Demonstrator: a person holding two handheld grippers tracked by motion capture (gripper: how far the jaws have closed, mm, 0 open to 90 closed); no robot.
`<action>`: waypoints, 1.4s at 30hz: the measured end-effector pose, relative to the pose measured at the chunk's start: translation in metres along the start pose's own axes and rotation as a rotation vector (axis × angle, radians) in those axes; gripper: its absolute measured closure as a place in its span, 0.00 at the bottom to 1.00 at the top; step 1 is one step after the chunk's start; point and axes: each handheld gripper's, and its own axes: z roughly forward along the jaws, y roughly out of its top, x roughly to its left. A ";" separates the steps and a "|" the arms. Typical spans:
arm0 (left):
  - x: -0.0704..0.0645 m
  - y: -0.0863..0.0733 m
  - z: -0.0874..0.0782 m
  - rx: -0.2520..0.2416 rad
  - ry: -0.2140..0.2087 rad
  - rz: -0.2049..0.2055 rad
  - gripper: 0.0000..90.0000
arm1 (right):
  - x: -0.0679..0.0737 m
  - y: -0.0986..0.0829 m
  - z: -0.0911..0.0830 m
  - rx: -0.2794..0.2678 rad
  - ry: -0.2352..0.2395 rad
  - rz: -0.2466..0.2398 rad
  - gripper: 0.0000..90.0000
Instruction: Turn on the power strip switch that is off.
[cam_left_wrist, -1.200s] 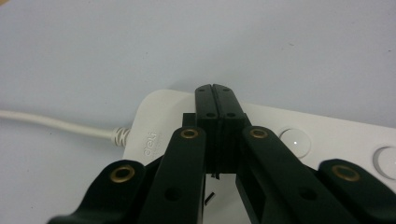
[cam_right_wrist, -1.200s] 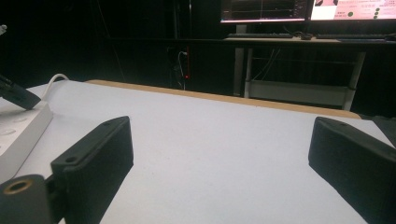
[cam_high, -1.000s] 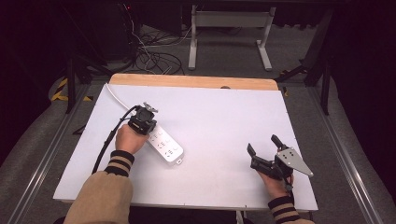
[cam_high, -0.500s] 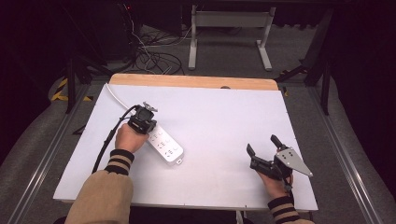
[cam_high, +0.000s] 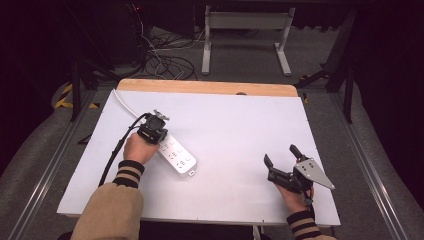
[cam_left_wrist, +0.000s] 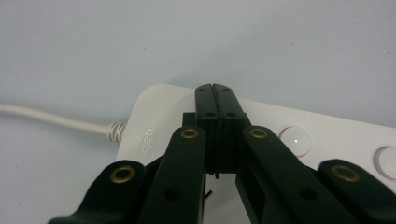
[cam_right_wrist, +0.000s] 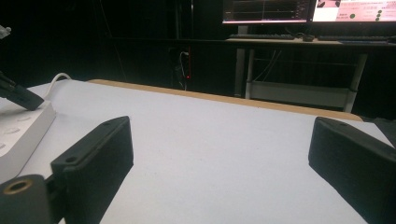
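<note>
While your left gripper (cam_left_wrist: 215, 100) presses closed jaws on the power strip (cam_high: 176, 155), your right gripper (cam_high: 281, 160), at 4 o'clock, gapes empty.

White power strip (cam_high: 176, 155) lay flat and diagonal on the left half of the table, round buttons facing up, its white cord (cam_high: 126, 102) trailing toward the far-left corner.

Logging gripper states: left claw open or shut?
Shut. In the left gripper view the left claw has both jaws pressed together, tips resting on the white power strip, gripping nothing.
</note>
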 end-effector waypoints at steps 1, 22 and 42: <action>0.000 0.000 0.000 -0.001 0.001 -0.001 1.00 | 0.000 0.000 0.000 0.000 0.000 0.000 0.08; 0.003 -0.005 0.000 -0.035 -0.023 -0.029 1.00 | 0.000 0.000 0.000 -0.001 0.001 0.001 0.08; 0.019 -0.010 -0.006 -0.102 -0.047 -0.052 1.00 | -0.002 0.000 -0.001 -0.004 -0.011 0.010 0.08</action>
